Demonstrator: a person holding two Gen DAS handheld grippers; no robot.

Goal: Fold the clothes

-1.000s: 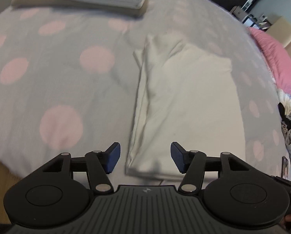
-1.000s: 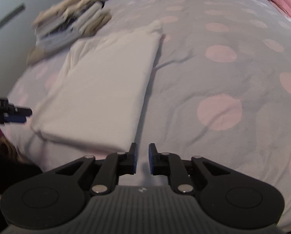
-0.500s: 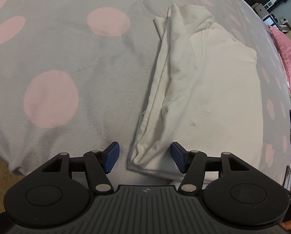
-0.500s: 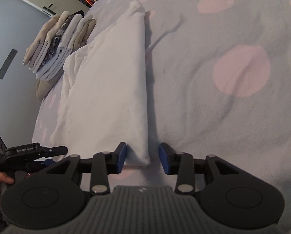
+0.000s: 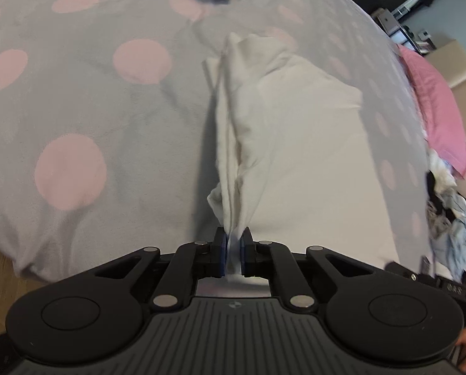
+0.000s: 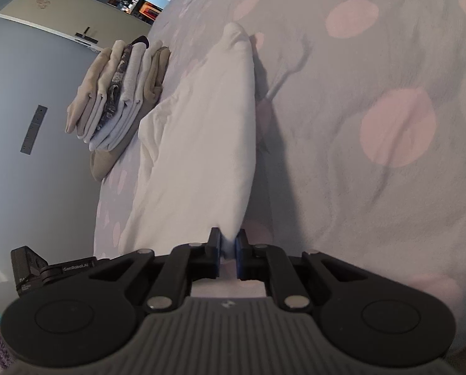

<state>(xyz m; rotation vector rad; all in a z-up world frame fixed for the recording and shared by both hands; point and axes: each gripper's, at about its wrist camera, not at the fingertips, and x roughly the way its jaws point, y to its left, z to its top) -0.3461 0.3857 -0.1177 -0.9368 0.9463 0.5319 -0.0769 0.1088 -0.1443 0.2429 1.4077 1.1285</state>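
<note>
— Cloth: where is it, and what have you got?

— White garment [image 5: 301,143] lies half-folded on the spotted bedspread [image 5: 76,100]. Your left gripper [image 5: 232,251] is clamped on one near corner, your right gripper [image 6: 226,254] pinches the other.

— How will it handle?

— Soft, light, limp — likely to sag between your grips, so hold the layered hem corners.

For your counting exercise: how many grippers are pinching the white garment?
2. The left gripper pinches the white garment at its near left corner; the right gripper pinches its near right corner.
</note>
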